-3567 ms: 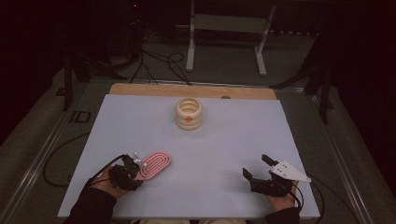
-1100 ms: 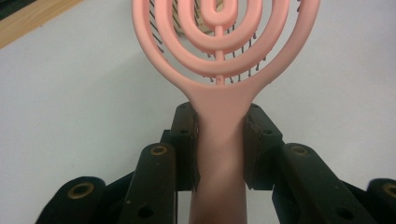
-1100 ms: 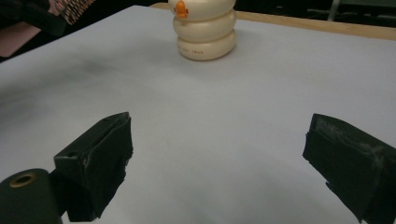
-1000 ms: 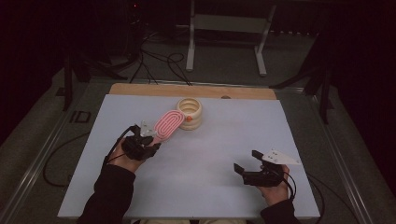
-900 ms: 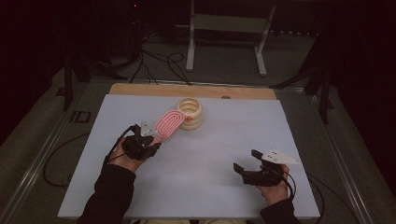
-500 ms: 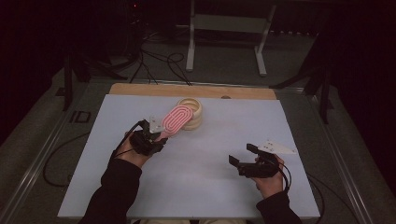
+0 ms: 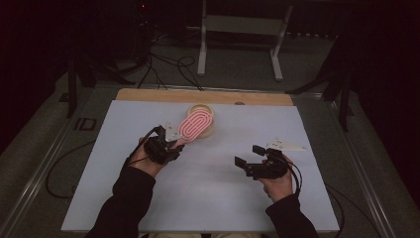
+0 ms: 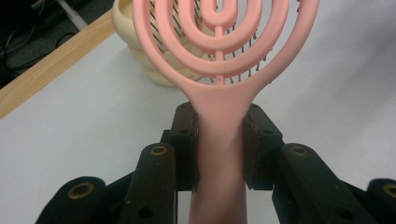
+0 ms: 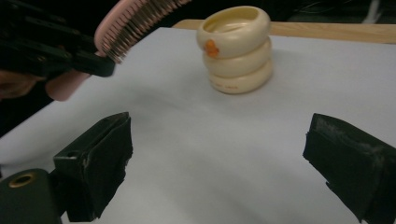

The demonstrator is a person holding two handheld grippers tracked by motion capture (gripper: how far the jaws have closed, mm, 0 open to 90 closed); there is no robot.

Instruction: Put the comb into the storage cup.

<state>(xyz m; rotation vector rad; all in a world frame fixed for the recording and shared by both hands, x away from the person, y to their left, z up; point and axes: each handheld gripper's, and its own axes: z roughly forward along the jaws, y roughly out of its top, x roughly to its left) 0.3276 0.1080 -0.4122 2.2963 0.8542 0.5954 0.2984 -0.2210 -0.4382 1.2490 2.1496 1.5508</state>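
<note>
Between left fingers (image 8: 219, 140): pink hairbrush (image 8: 219, 56).

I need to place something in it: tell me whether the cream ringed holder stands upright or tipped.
Upright. The cream holder rests flat on the white table, its open mouth facing up; the pink brush hangs over it.

One pink hairbrush (image 7: 196, 124), one cream ringed holder (image 9: 236, 48), two claws.

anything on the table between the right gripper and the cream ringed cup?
No. In the right gripper view, bare white table surface runs from the open right gripper to the cream ringed cup. The pink hairbrush hangs off to the side.
</note>
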